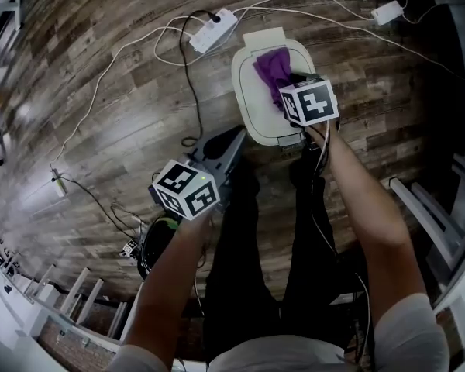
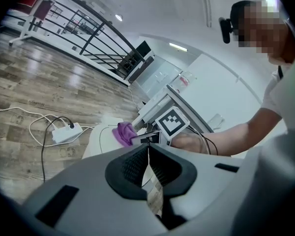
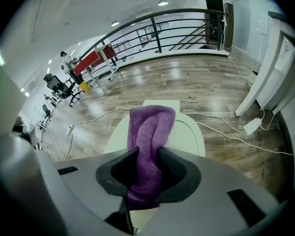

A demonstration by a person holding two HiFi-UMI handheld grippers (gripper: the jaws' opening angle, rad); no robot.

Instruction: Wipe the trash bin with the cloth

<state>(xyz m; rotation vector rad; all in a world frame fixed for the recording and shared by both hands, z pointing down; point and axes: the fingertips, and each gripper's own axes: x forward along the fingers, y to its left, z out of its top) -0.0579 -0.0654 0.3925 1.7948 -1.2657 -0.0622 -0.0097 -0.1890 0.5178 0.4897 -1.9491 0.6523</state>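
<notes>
A cream trash bin (image 1: 252, 99) stands on the wooden floor in front of the person; its lid (image 3: 189, 132) shows in the right gripper view and its side (image 2: 101, 139) in the left gripper view. My right gripper (image 1: 293, 91) hovers over the lid, shut on a purple cloth (image 3: 148, 141) that sticks out ahead of the jaws and lies on the lid (image 1: 273, 67). My left gripper (image 1: 234, 139) is held left of the bin, jaws shut with nothing between them, pointing toward it (image 2: 147, 154).
A white power strip (image 1: 214, 29) with black and white cables lies on the floor behind and left of the bin. A white adapter (image 1: 387, 12) sits at the back right. White furniture legs (image 1: 426, 215) stand at the right; the person's legs are below the bin.
</notes>
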